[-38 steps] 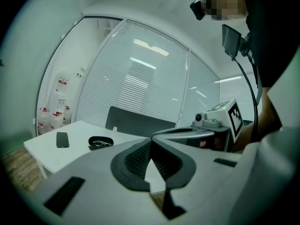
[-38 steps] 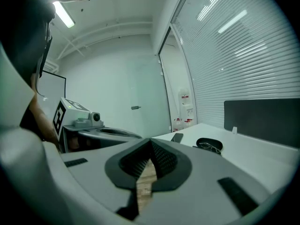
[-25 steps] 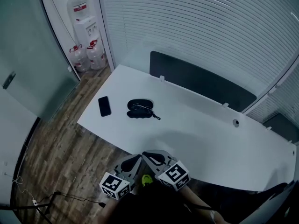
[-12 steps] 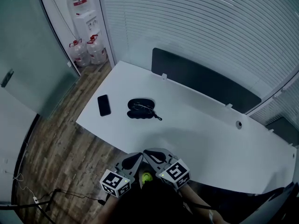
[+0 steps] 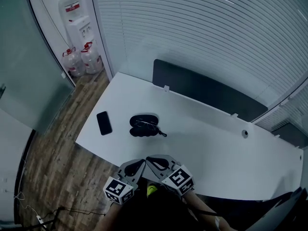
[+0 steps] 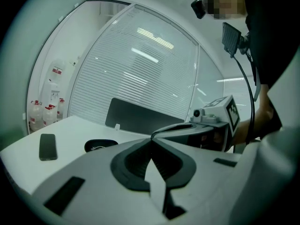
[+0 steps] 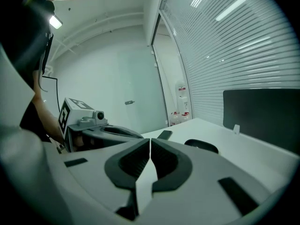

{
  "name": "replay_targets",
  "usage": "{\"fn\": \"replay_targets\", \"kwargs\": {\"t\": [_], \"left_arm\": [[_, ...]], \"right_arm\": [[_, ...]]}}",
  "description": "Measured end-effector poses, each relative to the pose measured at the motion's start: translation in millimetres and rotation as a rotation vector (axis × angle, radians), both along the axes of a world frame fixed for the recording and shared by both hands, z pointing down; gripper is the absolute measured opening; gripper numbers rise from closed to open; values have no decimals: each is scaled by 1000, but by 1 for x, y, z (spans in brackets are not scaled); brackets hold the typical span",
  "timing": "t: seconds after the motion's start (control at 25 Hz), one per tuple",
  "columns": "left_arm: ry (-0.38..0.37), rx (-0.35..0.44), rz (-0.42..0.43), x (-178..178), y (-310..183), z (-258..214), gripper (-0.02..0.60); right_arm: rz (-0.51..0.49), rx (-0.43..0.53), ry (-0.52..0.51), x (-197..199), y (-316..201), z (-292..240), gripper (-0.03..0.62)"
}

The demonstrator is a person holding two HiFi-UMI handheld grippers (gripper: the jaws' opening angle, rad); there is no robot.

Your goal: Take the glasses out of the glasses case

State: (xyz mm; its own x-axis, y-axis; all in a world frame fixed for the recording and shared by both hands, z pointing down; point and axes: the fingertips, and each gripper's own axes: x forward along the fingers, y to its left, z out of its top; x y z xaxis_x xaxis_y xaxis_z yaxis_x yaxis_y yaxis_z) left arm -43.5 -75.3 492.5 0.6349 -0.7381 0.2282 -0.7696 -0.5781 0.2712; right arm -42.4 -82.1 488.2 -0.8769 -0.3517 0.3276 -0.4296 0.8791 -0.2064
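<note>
A black glasses case [image 5: 143,125] lies open on the white table [image 5: 207,143], with glasses inside it. It also shows as a dark oval in the left gripper view [image 6: 101,145] and the right gripper view [image 7: 201,146]. My left gripper [image 5: 143,162] and right gripper [image 5: 147,159] hover side by side at the table's near edge, tips almost touching, well short of the case. Both have their jaws shut with nothing between them.
A black phone [image 5: 103,123] lies left of the case. A dark panel [image 5: 202,88] stands along the table's far edge, with a small round hole [image 5: 244,134] near it. Water bottles [image 5: 79,59] and a dispenser stand on the wooden floor at the far left.
Both grippers have moved forward a little toward the table together. The case and phone have not moved.
</note>
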Motion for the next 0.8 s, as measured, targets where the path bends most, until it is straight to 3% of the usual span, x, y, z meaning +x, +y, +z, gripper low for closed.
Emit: {"fn": "replay_targets", "kwargs": {"t": [0.4,0.8], "left_arm": [[16,6,50,-10,-54,4,11],[15,-11,108,-19,-78,11,11]], "right_arm": [[48,10,53,-12,-56,7,18],[100,6,123,-20,-81,17,19]]}}
